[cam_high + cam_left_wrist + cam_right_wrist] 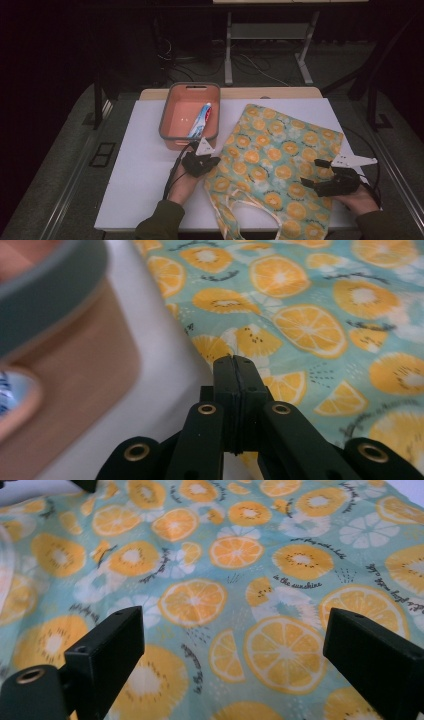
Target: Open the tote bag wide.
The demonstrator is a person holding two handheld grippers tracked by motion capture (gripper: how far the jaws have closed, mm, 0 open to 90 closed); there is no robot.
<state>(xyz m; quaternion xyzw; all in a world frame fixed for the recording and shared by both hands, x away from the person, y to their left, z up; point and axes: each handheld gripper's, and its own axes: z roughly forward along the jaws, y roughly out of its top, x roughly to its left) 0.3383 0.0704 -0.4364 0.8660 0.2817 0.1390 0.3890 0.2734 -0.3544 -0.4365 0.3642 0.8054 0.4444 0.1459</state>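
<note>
Turquoise cloth bag with orange-slice print [280, 160], flat on white table [140, 170]; left gripper [212, 161] jaws closed at its edge, whether pinching cloth unclear; right gripper [310, 174] jaws wide apart, empty, over it.

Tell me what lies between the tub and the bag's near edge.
In the left gripper view, bare white board separates the tub from the bag. The shut left gripper points at that edge.

left claw [212, 161]: jaws pressed together, nothing between | right claw [308, 175]: jaws wide apart, level
</note>
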